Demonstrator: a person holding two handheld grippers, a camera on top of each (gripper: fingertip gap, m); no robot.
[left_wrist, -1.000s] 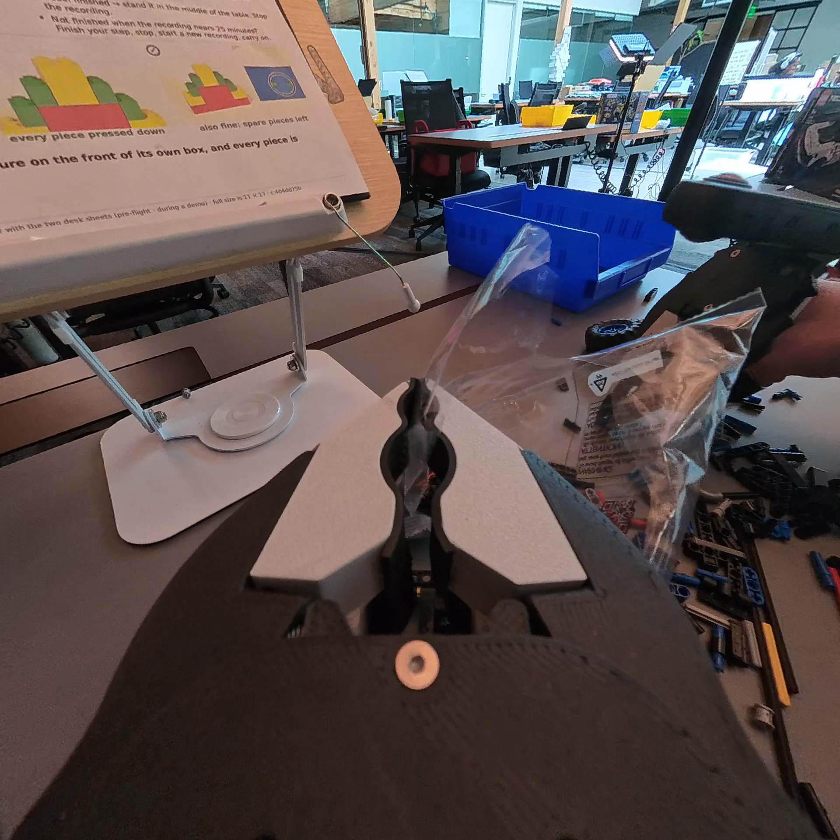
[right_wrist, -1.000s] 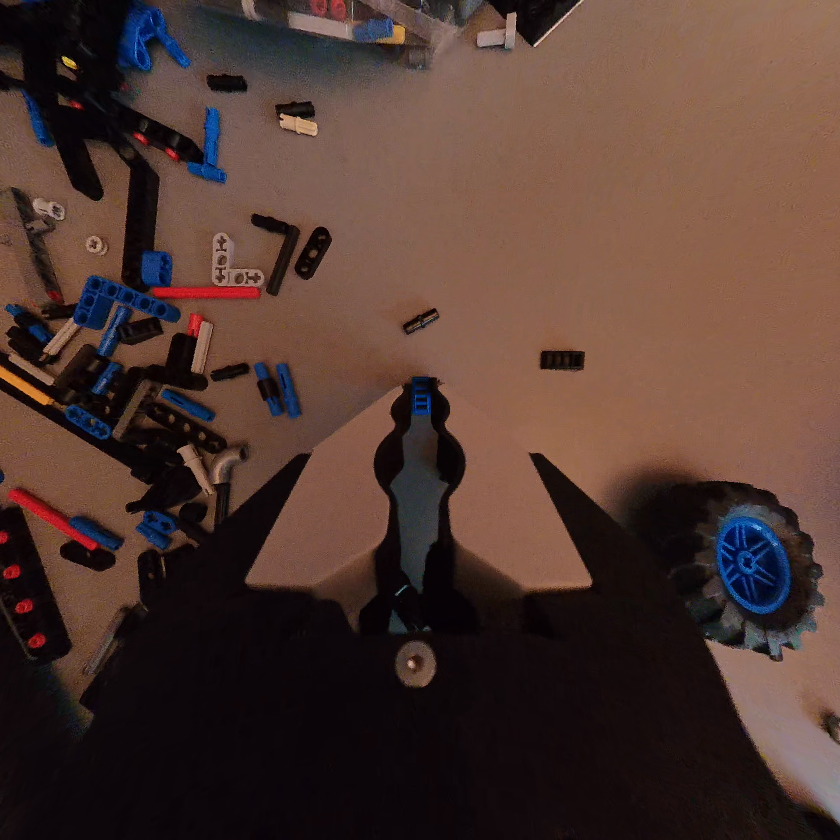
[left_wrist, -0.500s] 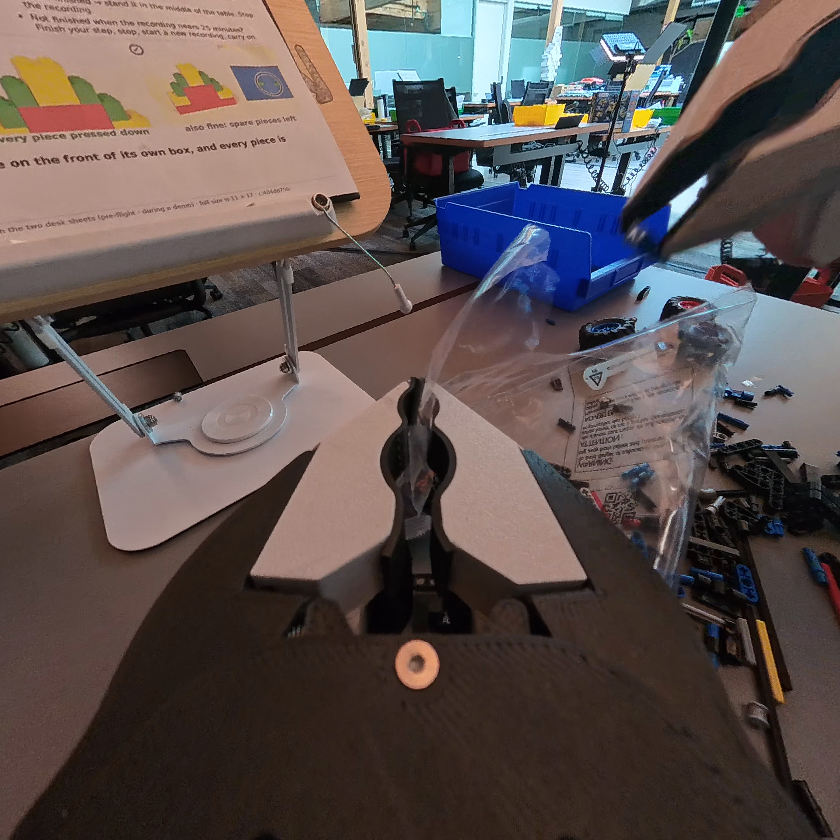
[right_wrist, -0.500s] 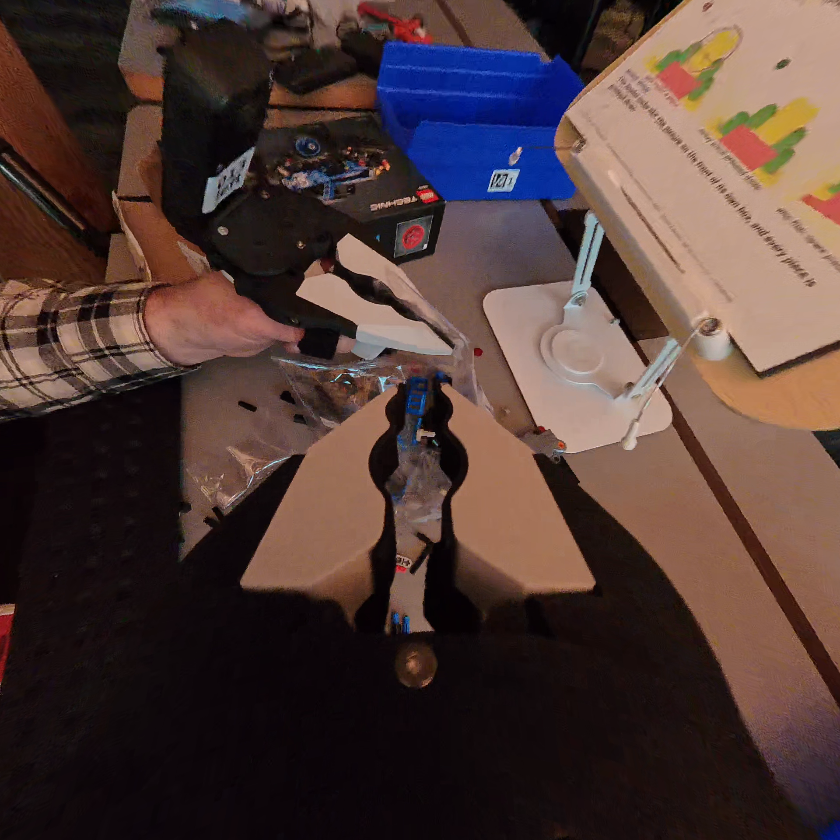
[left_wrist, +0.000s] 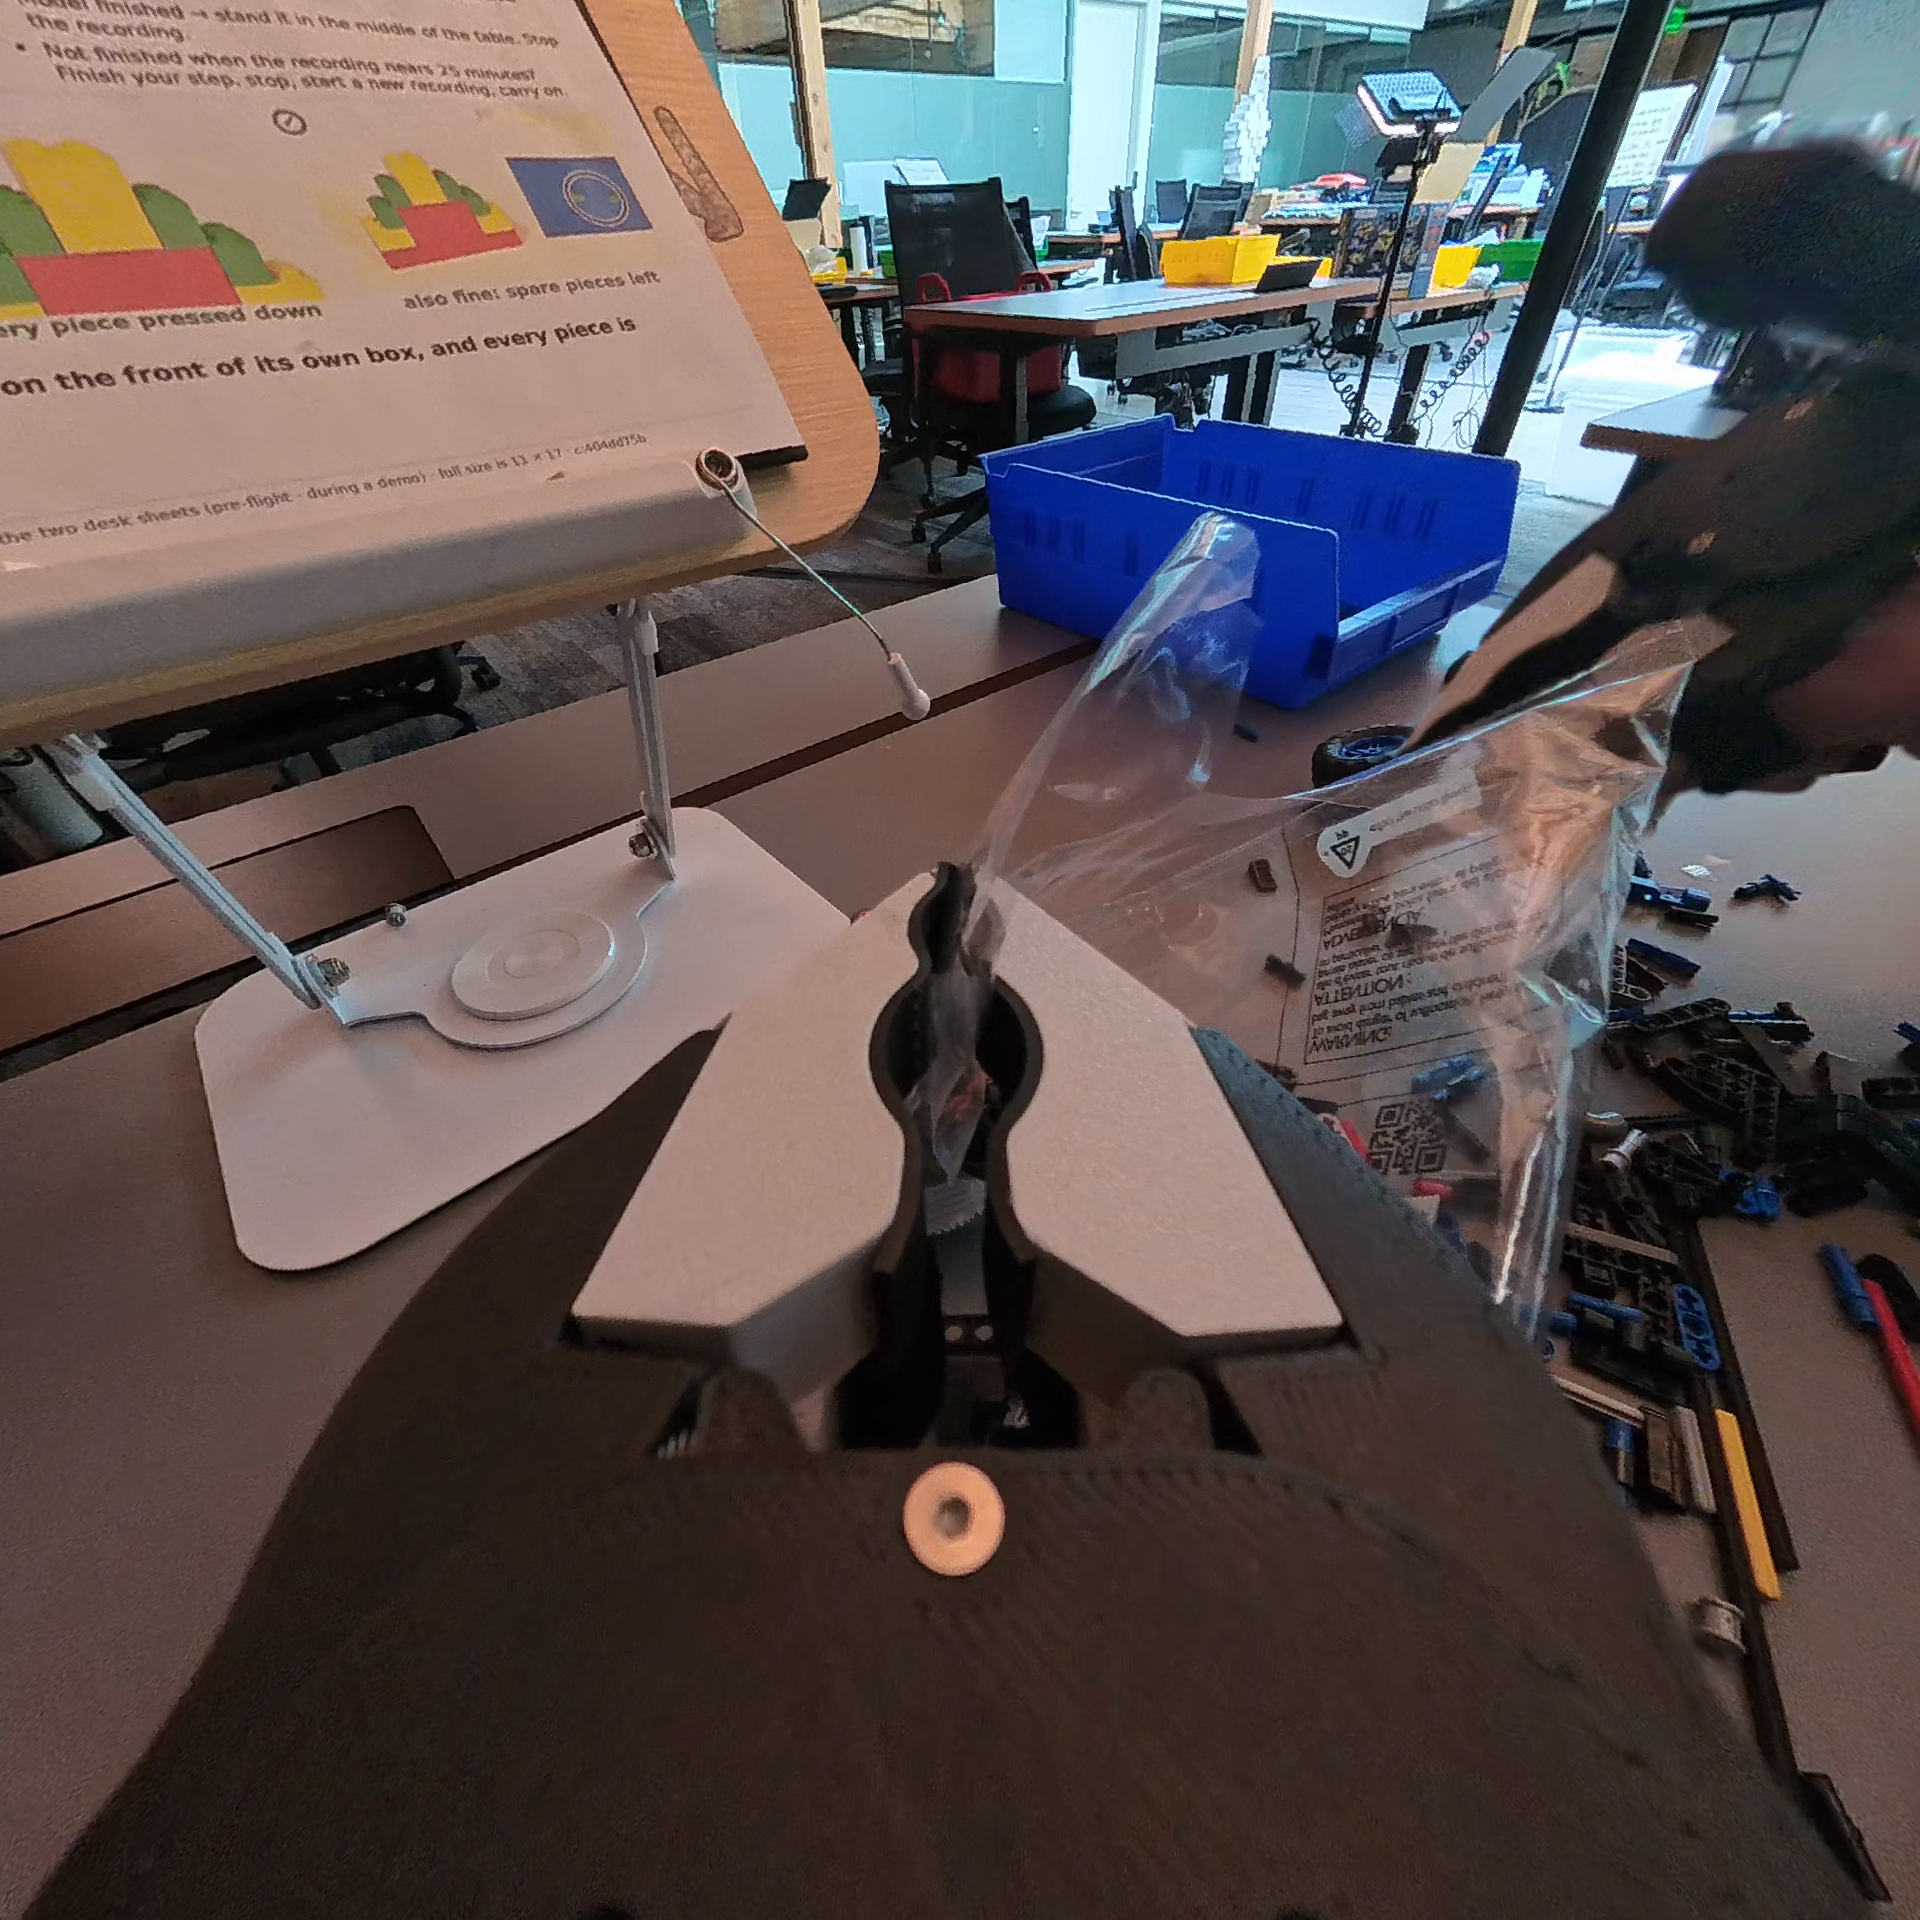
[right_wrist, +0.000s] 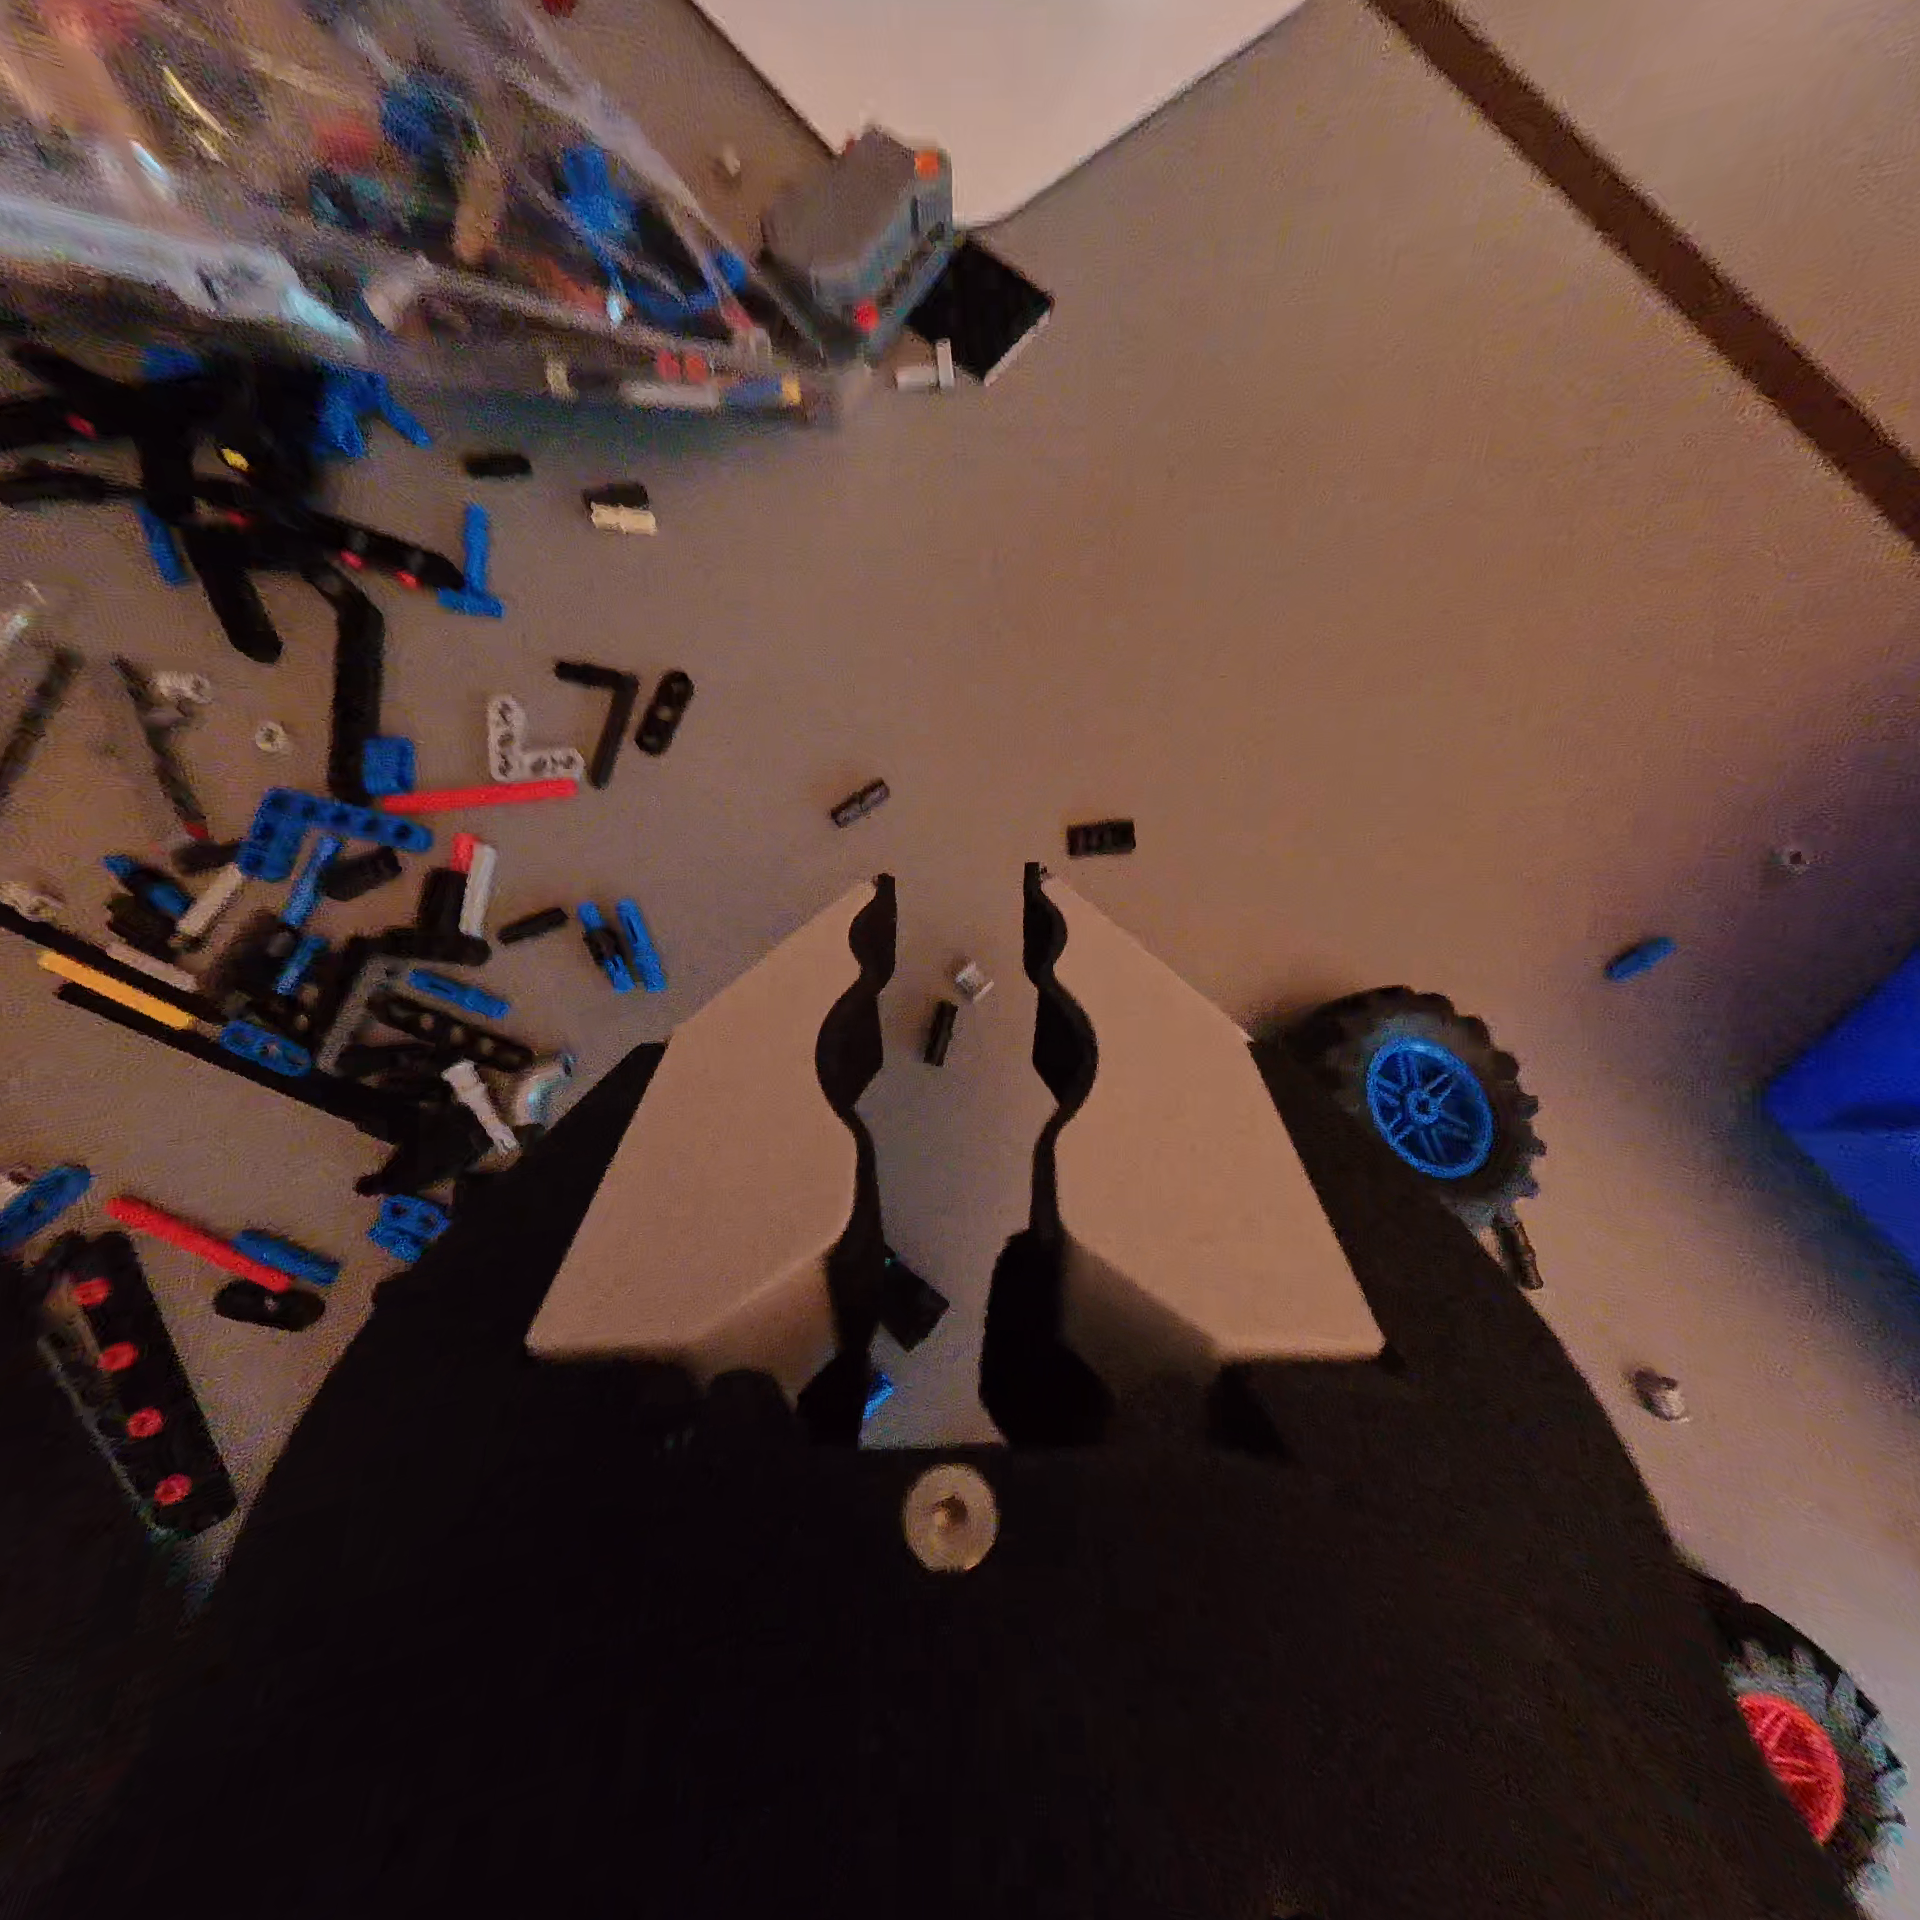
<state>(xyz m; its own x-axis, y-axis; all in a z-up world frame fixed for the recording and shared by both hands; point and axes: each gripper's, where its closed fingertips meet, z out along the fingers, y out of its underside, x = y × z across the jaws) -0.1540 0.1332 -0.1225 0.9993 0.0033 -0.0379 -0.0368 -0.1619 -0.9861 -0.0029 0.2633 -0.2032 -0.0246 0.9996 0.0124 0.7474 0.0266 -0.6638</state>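
- L gripper (left_wrist: 954, 894): jaws together, clamped on a corner of a clear plastic bag (left_wrist: 1382, 935); film bunched in the slot between the fingers.
- Bag hangs off to the right of the L gripper, above the table (left_wrist: 125, 1351), mouth end up. Printed panel and a few small bits show through it.
- R gripper (right_wrist: 958, 878): jaws apart, nothing between them. Pointing down at the tabletop, a small black pin (right_wrist: 940, 1032) and a tiny grey piece (right_wrist: 971, 980) lying in the gap below.
- In L wrist view the R gripper shows blurred at upper right, its tip at the bag's top edge; contact w/ bag can't be told.
- Loose building-set parts (right_wrist: 312, 883) (black, blue, red, some yellow) scattered left of R gripper; same pile (left_wrist: 1714, 1122) sits right of and behind the bag in L view.
- Blue-hub wheel (right_wrist: 1429, 1107) just beside the R gripper's right finger, on the table. Red-hub wheel (right_wrist: 1803, 1756) at lower right, partly cut off.
- Short black piece (right_wrist: 1099, 837) just ahead of the R fingertips; blue pin (right_wrist: 1640, 958) well apart to the right.
- Second clear bag w/ parts (right_wrist: 436, 197) at upper left of R view, blurred.
- Blue bin (left_wrist: 1247, 540) on the table behind the held bag.
- White document stand (left_wrist: 436, 1039) w/ printed sheet (left_wrist: 343, 260) to the left of L gripper, base flat on the table.
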